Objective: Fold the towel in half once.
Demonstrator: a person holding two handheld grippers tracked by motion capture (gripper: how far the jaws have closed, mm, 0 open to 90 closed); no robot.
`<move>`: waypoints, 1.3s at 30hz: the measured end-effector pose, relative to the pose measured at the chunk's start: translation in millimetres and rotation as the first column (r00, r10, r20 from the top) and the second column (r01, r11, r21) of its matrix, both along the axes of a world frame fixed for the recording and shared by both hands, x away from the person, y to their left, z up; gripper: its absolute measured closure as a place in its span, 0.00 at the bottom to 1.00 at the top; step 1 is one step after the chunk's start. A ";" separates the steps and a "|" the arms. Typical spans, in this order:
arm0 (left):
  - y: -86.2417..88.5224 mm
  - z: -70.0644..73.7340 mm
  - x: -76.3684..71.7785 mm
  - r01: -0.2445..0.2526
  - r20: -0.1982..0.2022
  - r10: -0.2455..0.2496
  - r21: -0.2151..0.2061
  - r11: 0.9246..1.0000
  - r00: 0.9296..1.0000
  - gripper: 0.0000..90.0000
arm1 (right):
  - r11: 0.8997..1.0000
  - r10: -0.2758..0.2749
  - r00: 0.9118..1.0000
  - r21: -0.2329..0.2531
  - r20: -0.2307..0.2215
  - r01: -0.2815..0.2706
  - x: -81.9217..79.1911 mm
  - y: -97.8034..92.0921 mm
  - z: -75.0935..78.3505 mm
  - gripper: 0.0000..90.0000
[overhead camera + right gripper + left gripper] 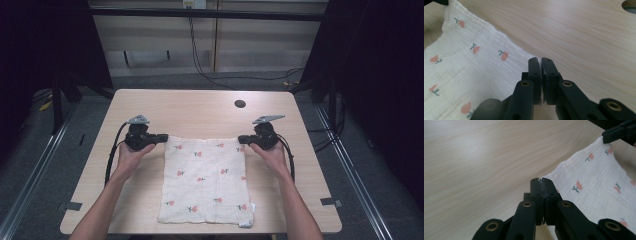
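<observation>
Cloth (pixel 205 177), far corners pinched in left claw (pixel 162 137) and right claw (pixel 243 139).

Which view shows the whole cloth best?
The high view: the cloth lies flat with all four edges visible, its far corners pinched by the left gripper and right gripper. Each gripper view shows just its own corner and nearby flower print.

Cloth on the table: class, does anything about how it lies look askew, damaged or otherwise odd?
Nothing damaged or spilled. The cloth lies flat, its far corners pinched by the left gripper and right gripper. Its near right corner is slightly turned up.
</observation>
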State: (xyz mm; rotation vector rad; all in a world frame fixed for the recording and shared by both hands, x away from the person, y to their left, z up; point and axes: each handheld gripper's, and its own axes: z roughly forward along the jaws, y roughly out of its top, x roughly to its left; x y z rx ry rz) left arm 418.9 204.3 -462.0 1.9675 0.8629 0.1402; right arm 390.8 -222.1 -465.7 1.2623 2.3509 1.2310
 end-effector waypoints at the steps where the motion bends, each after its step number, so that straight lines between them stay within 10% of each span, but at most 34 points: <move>1: 0.4 2.2 0.9 0.000 0.000 0.000 -0.011 1.000 1.000 0.99 | 1.000 0.000 1.000 0.006 0.003 0.000 0.1 -0.9 1.3 0.96; 10: -2.7 9.7 -4.9 0.017 0.035 -0.017 0.001 1.000 0.999 0.99 | 0.999 0.000 1.000 0.033 0.014 0.000 -1.5 -0.8 5.3 0.96; 27: 11.8 27.6 -65.8 0.129 0.105 -0.127 -0.010 0.992 0.986 0.99 | 0.996 0.064 0.993 0.056 0.102 -0.070 -56.1 -4.4 24.4 0.97; 39: 20.9 21.6 -99.7 0.167 0.089 -0.165 -0.012 0.986 0.982 0.99 | 0.993 0.105 0.992 0.042 0.074 -0.109 -88.2 -5.1 20.4 0.97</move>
